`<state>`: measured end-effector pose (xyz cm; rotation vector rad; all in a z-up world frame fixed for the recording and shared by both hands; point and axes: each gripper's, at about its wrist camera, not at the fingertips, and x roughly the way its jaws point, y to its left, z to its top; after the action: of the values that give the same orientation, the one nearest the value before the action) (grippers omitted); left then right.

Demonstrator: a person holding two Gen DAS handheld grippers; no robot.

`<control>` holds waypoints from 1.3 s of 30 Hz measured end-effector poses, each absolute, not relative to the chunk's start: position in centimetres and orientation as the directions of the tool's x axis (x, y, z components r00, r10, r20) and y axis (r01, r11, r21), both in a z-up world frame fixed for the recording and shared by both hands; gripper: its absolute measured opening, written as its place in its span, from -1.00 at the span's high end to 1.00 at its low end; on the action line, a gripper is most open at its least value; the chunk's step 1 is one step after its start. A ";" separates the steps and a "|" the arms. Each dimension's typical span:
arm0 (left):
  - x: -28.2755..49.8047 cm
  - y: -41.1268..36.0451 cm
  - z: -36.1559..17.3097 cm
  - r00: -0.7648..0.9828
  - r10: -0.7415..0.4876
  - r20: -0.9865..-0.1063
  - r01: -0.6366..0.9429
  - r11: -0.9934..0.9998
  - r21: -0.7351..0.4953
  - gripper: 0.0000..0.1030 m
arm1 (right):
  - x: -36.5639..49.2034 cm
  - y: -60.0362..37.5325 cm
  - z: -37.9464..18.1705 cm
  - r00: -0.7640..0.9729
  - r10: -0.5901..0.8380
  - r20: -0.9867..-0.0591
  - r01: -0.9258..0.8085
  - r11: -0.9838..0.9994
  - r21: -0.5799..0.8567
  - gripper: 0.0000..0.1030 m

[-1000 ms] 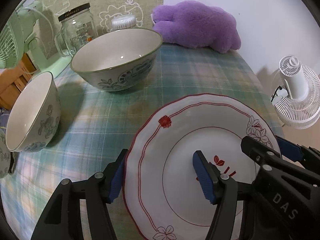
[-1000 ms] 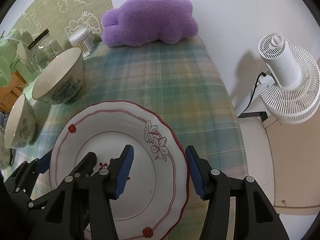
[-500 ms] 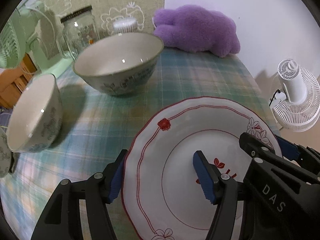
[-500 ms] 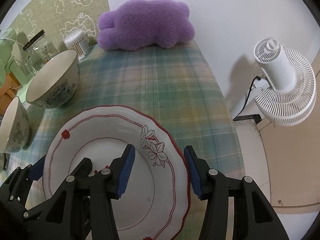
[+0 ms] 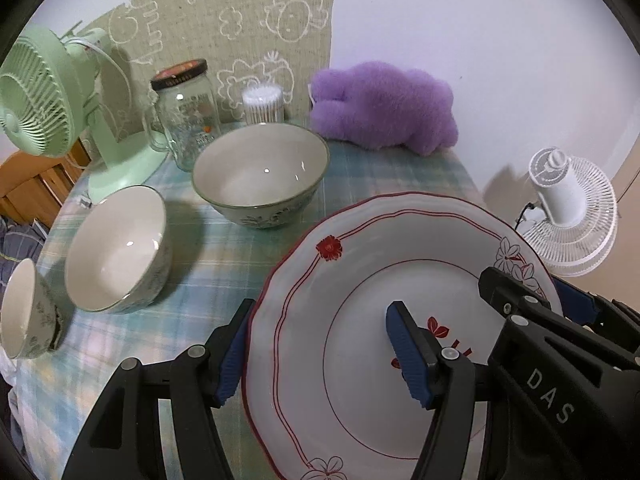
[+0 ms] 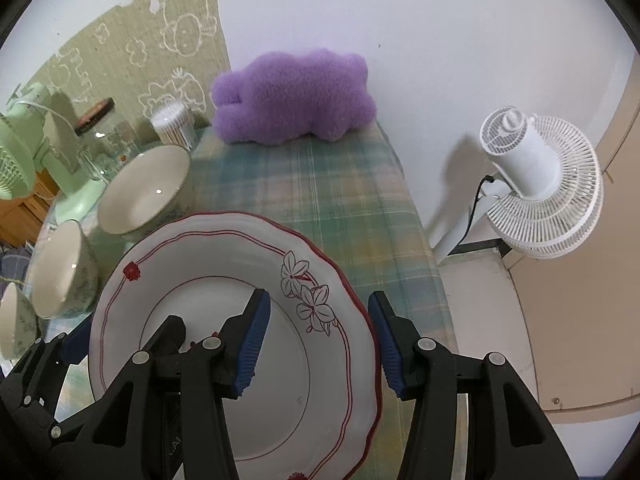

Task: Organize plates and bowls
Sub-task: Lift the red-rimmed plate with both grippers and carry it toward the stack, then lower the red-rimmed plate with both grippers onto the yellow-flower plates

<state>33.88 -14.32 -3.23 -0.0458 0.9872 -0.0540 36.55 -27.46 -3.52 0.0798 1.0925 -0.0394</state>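
Note:
A white plate with a red rim line and flower prints (image 5: 360,280) (image 6: 208,256) is held off the table between both grippers. My left gripper (image 5: 320,356) straddles its left rim, one finger under, one on top. My right gripper (image 6: 316,344) straddles its right rim the same way. A large patterned bowl (image 5: 260,176) (image 6: 144,192) stands behind the plate. A middle bowl (image 5: 116,248) (image 6: 60,268) and a small bowl (image 5: 24,316) (image 6: 16,324) stand to the left.
A purple plush (image 5: 384,108) lies at the table's far edge. A glass jar (image 5: 186,112), a cotton swab tub (image 5: 263,102) and a green fan (image 5: 48,100) stand at the back left. A white fan (image 6: 536,184) stands on the floor to the right, past the table edge (image 6: 420,224).
Both grippers have lifted the plate and tilted up; the bowls and back of the table now sit lower and farther in view.

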 end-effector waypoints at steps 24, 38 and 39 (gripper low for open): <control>19.8 -14.0 -0.2 0.528 -0.212 -0.822 0.212 0.971 -0.114 -0.27 | 20.1 -27.2 2.6 0.465 -0.143 -0.873 0.242 0.970 -0.030 -0.06; 15.3 -18.3 -4.0 0.448 -0.258 -0.856 0.256 0.954 -0.153 -0.26 | 14.5 -31.0 -0.7 0.387 -0.184 -0.904 0.286 0.956 -0.072 -0.06; 15.2 -18.7 -4.3 0.444 -0.256 -0.858 0.254 0.955 -0.154 -0.26 | 14.5 -31.3 -1.0 0.380 -0.182 -0.907 0.281 0.957 -0.074 -0.06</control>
<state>15.16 -18.66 -4.25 -0.0023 1.0642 -0.3163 14.45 -31.30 -1.02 0.0980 1.1435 -0.2961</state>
